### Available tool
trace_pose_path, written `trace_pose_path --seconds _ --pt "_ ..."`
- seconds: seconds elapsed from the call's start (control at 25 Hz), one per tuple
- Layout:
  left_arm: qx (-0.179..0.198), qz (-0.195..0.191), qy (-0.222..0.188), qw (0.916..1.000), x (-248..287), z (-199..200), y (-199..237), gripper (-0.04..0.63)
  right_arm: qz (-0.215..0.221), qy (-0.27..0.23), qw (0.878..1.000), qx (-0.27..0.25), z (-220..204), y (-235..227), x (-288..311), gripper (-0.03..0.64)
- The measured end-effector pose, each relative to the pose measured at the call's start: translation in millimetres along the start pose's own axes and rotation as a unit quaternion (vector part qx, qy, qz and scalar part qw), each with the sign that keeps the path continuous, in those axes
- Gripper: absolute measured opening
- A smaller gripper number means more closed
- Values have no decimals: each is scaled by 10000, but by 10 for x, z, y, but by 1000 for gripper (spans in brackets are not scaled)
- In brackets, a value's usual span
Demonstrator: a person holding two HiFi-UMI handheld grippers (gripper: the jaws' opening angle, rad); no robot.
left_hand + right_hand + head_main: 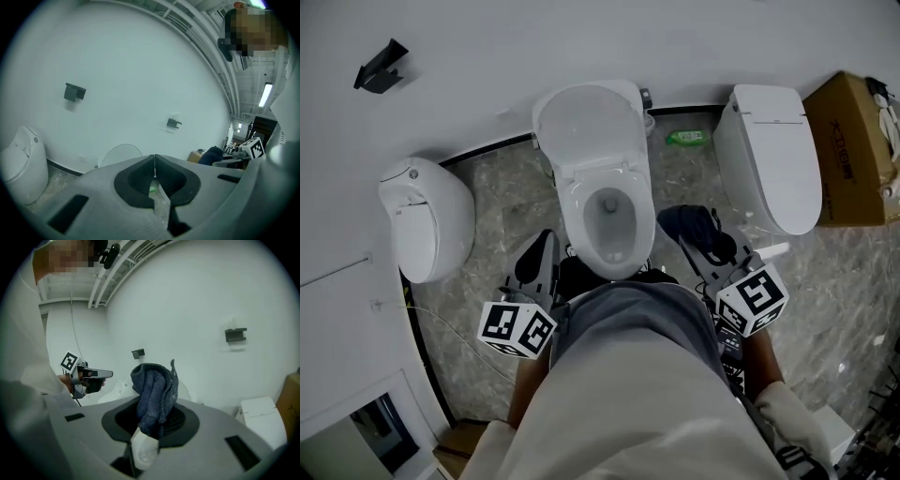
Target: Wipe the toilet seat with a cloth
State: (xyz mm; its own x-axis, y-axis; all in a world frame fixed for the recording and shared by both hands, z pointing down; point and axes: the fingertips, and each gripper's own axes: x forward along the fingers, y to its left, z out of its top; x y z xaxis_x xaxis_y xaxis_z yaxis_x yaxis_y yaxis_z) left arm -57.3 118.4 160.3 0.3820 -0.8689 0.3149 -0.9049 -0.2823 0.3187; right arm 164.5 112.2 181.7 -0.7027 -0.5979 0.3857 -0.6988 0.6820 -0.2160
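Nearest, just past the person's grey-clad front, the left gripper (154,172) hangs with its jaws pressed together on nothing. The right gripper (157,423) is clamped on a dark blue cloth (153,385), which is bunched lengthwise and stands out past the jaw tips toward the wall. Both hover above the floor, either side of the toilet's front. Between them the toilet seat (577,216) lies down, long axis running from the person to the wall, front toward the person. Behind it the lid (586,127) stands raised.
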Motion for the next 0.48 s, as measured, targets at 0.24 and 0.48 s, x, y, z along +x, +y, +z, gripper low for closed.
trace_pose_path --seconds 0.24,0.48 --pt "4 98 23 9999 19 9 -6 9 5 -55 10000 11 73 -37 -128 84" --pt "52 75 158 9998 13 -28 -58 9 75 -67 9998 148 114 -56 -218 84"
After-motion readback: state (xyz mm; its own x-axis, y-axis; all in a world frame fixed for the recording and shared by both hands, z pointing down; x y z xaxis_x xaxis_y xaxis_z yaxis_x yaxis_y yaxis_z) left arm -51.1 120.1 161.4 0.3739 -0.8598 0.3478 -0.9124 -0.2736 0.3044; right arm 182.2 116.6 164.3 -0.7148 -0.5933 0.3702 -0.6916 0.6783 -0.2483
